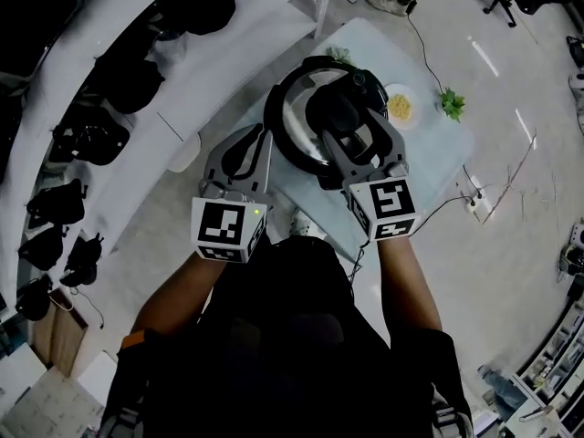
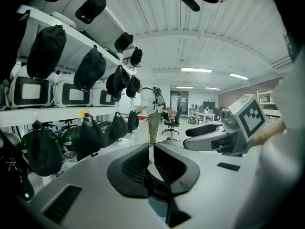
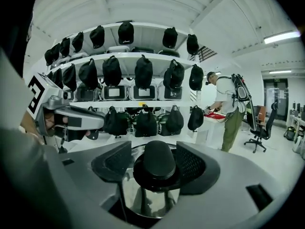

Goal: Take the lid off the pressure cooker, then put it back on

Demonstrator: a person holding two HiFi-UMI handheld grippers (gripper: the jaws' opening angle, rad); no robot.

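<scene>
Right gripper (image 1: 349, 128): spread wide round lid knob (image 3: 158, 159), pads clear. Left gripper (image 2: 151, 148): pressed together, empty, beside cooker (image 1: 274, 108). Could slip off rounded knob if squeezed off-centre; could drag unsteadied cooker across worktop (image 1: 438, 144).

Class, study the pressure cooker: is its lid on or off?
On. In the head view the lid sits level on the pressure cooker; its black knob stands between the right gripper's open jaws.
</scene>
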